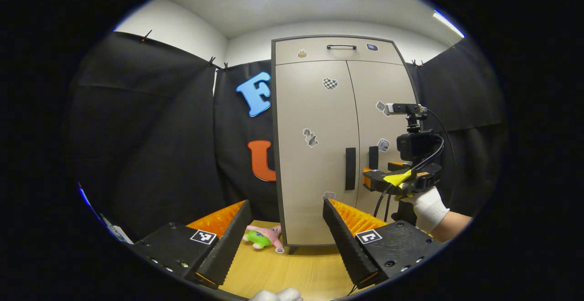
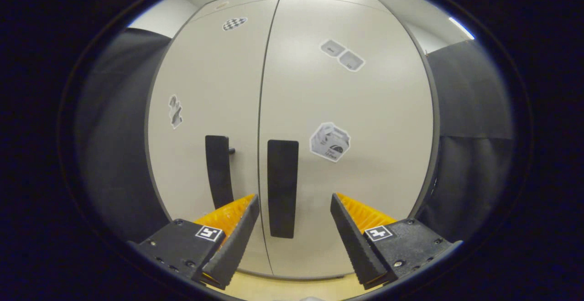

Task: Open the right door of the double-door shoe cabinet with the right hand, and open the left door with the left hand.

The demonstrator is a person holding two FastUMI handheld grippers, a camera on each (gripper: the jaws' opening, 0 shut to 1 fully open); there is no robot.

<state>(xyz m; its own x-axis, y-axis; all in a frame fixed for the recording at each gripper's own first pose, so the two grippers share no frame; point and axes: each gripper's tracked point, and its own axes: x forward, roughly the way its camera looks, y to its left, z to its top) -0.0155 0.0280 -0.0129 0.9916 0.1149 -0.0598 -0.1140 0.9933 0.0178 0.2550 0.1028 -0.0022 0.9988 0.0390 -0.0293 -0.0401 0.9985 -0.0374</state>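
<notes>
The beige double-door shoe cabinet [image 1: 319,146] stands upright with both doors shut. In the left gripper view, its dark vertical left handle [image 1: 350,168] and right handle [image 1: 373,157] flank the centre seam. My left gripper [image 1: 286,205] is open and well back from the cabinet, in front of the left door. The right gripper [image 1: 367,177], held by a gloved hand [image 1: 429,209], is close to the right handle. In the right gripper view, the right gripper [image 2: 294,198] is open, and the right handle [image 2: 283,187] shows between its fingers. The left handle [image 2: 218,168] is beside it.
A pink and green plush toy [image 1: 264,237] lies on the wooden table [image 1: 292,273] at the cabinet's foot, left of centre. Black cloth walls close in on both sides. A drawer with a handle [image 1: 341,46] tops the cabinet.
</notes>
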